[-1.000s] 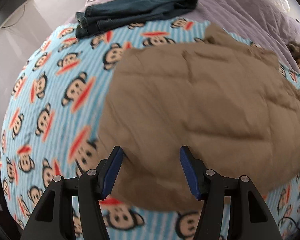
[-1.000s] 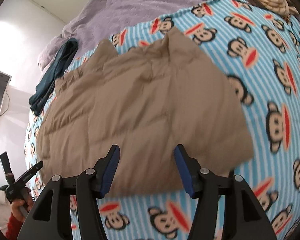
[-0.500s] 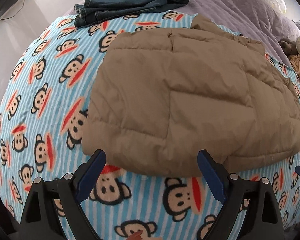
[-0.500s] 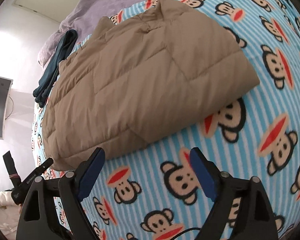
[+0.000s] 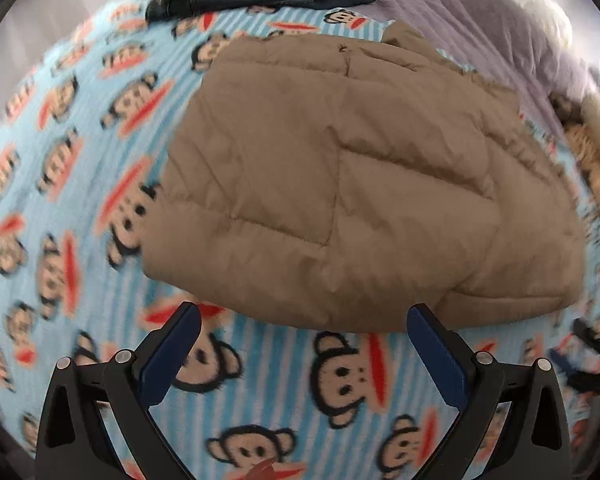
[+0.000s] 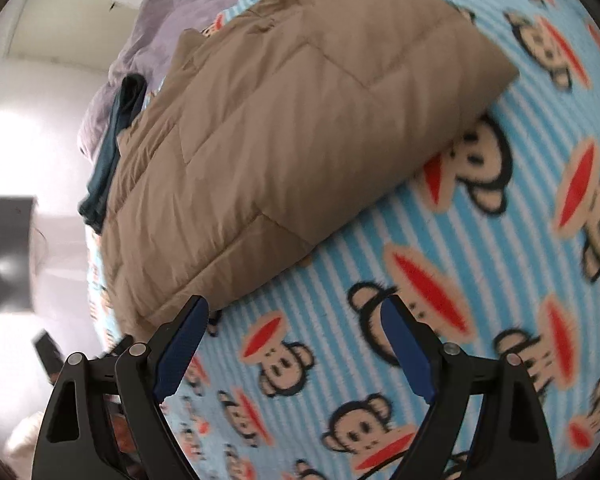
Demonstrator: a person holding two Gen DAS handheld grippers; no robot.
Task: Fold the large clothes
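Both my left hand-held gripper and right hand-held gripper are released, the left's jaws opening; the puffy tan quilted jacket may spring unfolded.

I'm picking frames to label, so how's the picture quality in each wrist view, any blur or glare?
Left wrist view: the monkey-print blanket is motion-smeared at the left edge, the tan quilted jacket fairly sharp, and fisheye bending throughout. Right wrist view: the wall on the left is blown out white, and the monkey prints at far right are smeared.
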